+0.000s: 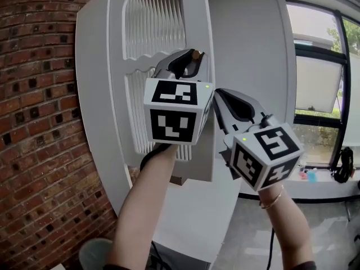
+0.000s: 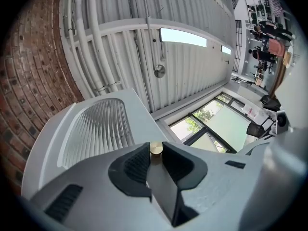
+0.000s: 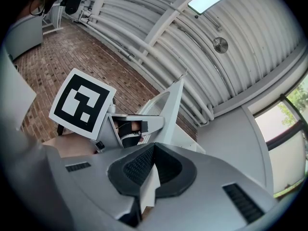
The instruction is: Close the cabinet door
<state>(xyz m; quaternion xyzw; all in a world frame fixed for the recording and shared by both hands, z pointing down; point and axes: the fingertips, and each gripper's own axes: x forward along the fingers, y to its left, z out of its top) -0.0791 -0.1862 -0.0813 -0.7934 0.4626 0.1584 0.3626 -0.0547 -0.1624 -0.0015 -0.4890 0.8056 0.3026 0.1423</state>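
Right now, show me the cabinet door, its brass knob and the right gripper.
cabinet door (image 1: 154,21): head view, its ribbed upper panel.
brass knob (image 2: 156,148): left gripper view, its round face.
right gripper (image 3: 154,145): right gripper view, between its closed jaw tips.

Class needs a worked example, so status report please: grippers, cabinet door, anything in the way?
Left gripper shut on brass knob. Right gripper shut, empty, beside door's free edge. Cabinet door open. No other obstruction visible.

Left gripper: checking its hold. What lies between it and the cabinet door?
A small brass knob on the cabinet door, clasped between the jaw tips of the left gripper; the left gripper view shows it.
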